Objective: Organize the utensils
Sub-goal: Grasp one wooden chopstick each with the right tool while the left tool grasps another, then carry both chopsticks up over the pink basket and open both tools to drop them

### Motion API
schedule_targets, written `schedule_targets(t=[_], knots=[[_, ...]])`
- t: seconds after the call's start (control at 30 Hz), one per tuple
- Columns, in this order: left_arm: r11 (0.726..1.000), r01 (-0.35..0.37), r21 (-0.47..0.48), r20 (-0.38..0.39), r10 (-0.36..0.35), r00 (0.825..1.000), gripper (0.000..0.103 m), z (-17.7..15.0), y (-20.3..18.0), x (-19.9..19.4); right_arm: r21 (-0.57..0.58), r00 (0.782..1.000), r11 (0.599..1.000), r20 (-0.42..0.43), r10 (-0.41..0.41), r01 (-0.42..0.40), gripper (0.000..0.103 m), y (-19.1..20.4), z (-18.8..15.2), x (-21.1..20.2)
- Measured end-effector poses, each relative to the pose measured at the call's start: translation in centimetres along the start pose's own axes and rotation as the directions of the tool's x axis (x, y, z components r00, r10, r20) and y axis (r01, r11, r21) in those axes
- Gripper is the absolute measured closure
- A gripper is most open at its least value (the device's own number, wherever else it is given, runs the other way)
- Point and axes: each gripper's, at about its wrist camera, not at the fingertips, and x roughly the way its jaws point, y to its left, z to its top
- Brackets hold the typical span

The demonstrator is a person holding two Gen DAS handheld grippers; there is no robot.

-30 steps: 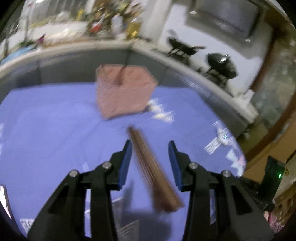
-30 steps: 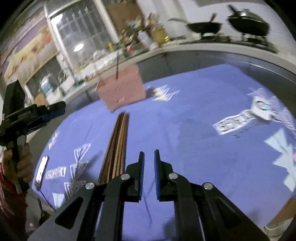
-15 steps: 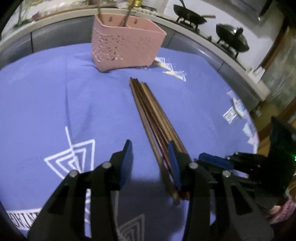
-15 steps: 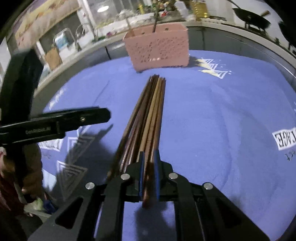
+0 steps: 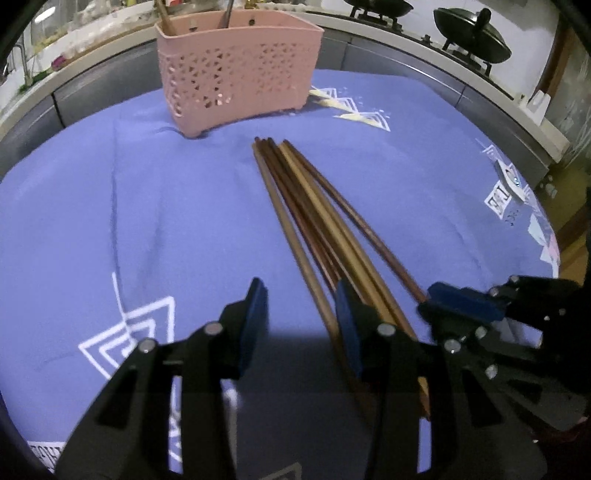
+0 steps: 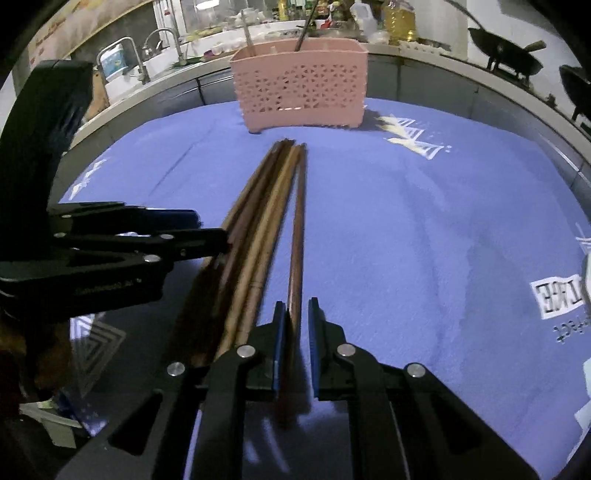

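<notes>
Several brown chopsticks (image 5: 310, 206) (image 6: 258, 221) lie in a bundle on the purple cloth, pointing at a pink perforated basket (image 5: 240, 74) (image 6: 299, 92). My left gripper (image 5: 301, 321) (image 6: 210, 230) is open low over the bundle's near end. The leftmost stick runs between its pads, close to the right one. My right gripper (image 6: 295, 332) (image 5: 439, 301) is nearly closed around one dark chopstick (image 6: 297, 240) (image 5: 354, 214), which lies splayed to the right of the bundle. That stick's near end rests on the cloth under the fingers.
Two utensil handles stand in the basket. The purple cloth (image 5: 110, 221) bears white printed patterns. A grey counter rim curves behind it. Black woks (image 5: 472, 29) sit at the back right, and a sink with a tap (image 6: 162, 40) at the back left.
Both grippers have come down and forward onto the chopsticks' near ends. The right gripper moved over the bundle, and one dark stick now lies apart on the right.
</notes>
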Motion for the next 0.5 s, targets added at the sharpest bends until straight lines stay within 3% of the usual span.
schedule_targets(t=[0.17,0.3,0.37,0.43,0.5], knots=[[0.999,-0.036,0.013,0.017,0.036,0.999,0.065,0.4,0.2,0.2,0.015,1.0,1.0,0.007,-0.005,0.004,0.092,-0.3,-0.1,0.2],[0.991,-0.119,0.062,0.056,0.116,0.992,0.066,1.2,-0.3,1.1,-0.008,1.0,1.0,0.02,-0.007,0.007,0.092,0.3,-0.1,0.3],[0.991,-0.117,0.07,0.076,0.112,0.991,0.072,1.5,-0.1,1.4,0.003,1.0,1.0,0.024,-0.006,0.006,0.092,0.0,-0.1,0.3],[0.992,-0.104,0.066,0.077,0.099,0.992,0.089,1.6,0.4,1.3,0.03,1.0,0.999,0.021,-0.019,0.018,0.092,-0.7,-0.2,0.1],[0.996,-0.072,0.05,0.068,0.069,0.995,0.095,1.5,1.5,0.9,0.044,0.999,0.999,0.017,-0.031,0.03,0.092,-1.3,-0.4,-0.2]])
